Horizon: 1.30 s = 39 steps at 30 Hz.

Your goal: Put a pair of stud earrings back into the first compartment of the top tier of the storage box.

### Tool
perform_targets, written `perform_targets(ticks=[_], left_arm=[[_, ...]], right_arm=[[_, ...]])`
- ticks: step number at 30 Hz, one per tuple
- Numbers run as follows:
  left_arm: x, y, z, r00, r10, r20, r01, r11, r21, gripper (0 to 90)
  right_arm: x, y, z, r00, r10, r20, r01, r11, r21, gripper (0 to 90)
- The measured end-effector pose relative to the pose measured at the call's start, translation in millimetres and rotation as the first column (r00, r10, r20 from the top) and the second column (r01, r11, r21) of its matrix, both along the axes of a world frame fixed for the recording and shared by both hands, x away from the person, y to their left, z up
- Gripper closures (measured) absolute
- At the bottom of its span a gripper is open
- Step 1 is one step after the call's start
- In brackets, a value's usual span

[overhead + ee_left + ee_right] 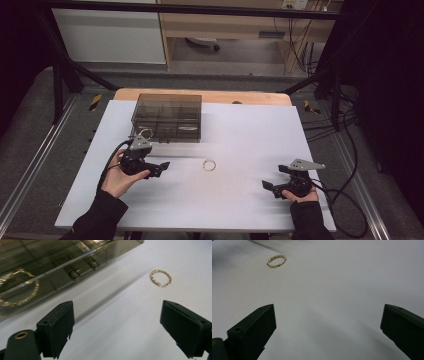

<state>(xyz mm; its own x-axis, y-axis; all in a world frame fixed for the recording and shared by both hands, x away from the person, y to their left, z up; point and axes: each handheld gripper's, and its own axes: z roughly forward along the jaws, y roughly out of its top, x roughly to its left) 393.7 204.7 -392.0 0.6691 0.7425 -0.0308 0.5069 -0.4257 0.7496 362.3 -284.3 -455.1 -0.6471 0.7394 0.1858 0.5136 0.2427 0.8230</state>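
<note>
Reaching in from the bottom of the high view, the person's left hand [119, 179] lies palm up on the white table [240, 135] and cradles the left gripper [161, 168], whose jaws point to the right, towards the middle of the board. That gripper sits just in front of the near left corner of a smoky see-through box [167, 116], which stands at the far left of the table with its lid down. In the left gripper view its two black jaws stand wide apart with nothing between them but bare table; they grip nothing and touch nothing. A gold chain bracelet [161, 277] lies flat in a small loop ahead of those jaws and a little to their right, well clear of them. In the same view a second gold chain [17, 292] shows through the wall of the box. On the right side, the right hand [299, 194] holds the right gripper [268, 187] low over the table near the front edge, its jaws aimed left. The right gripper view shows these jaws also spread wide and empty, the bracelet far ahead at upper left. In the high view the bracelet lies between the two grippers, nearer the left one.
</note>
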Motion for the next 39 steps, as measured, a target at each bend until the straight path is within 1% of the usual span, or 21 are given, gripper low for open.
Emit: perform_targets(ticks=[9,16,23,28,39], left_arm=[[-1.2,-22.5,-3.4,0.9994,-0.035,-0.006,0.035,0.9994,0.001,12.2],[-0.9,-40.4,-7.4,0.9983,-0.057,-0.010,0.057,0.9982,0.015,12.2],[0.5,-59.5,-14.0,0.9958,-0.086,-0.031,0.087,0.9959,0.024,12.4],[3.1,-72.2,-17.0,0.9946,-0.095,-0.042,0.096,0.9952,0.020,12.4],[10.0,-94.6,-23.5,0.9935,-0.100,-0.053,0.101,0.9948,0.014,18.1]], right_arm=[[0.1,0.0,0.0,1.0000,0.000,0.000,0.000,1.000,0.000,0.6],[0.0,0.0,0.0,1.0000,0.001,0.000,-0.001,1.000,0.000,0.6],[0.1,0.0,-0.1,1.0000,0.000,-0.001,0.000,1.000,-0.001,0.6],[0.0,0.0,0.0,1.0000,0.001,0.000,-0.001,1.000,-0.001,0.6],[0.0,-0.1,0.1,1.0000,0.002,0.000,-0.002,1.000,-0.001,0.6]])
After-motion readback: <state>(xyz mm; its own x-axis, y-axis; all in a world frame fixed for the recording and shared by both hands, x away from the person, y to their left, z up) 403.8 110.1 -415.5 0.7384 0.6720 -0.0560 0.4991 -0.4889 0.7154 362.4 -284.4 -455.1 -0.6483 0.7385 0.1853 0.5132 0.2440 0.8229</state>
